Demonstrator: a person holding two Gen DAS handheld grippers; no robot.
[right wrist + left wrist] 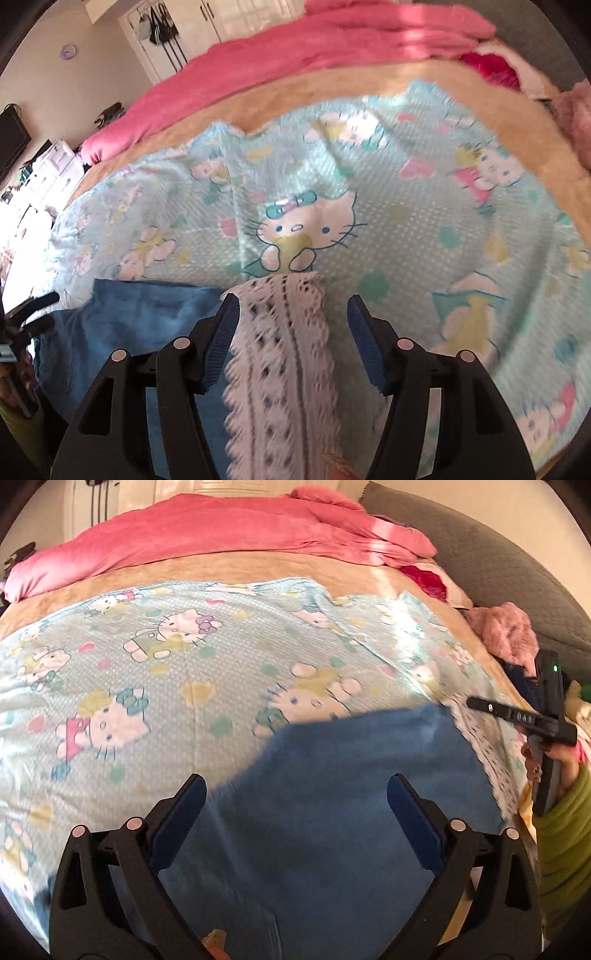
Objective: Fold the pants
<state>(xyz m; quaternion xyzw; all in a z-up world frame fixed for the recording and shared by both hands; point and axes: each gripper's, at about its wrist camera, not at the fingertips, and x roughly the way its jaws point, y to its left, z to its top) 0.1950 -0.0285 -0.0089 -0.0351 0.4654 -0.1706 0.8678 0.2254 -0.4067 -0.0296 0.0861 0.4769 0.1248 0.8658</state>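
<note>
The blue pants (351, 794) lie on the Hello Kitty sheet (166, 664), at the near edge of the bed. My left gripper (297, 797) is open above them, holding nothing. In the right wrist view the pants (140, 317) lie at lower left, with a white lace strip (280, 354) running along their right side. My right gripper (291, 325) is open with the lace strip between its fingers, not clamped. The right gripper also shows at the right edge of the left wrist view (524, 716), held by a hand in a green sleeve.
A pink duvet (221, 539) is bunched along the far side of the bed. A fuzzy pink item (506, 631) and a grey headboard (498, 561) are at right. A white dresser (48, 166) and closet doors (207, 18) stand beyond the bed.
</note>
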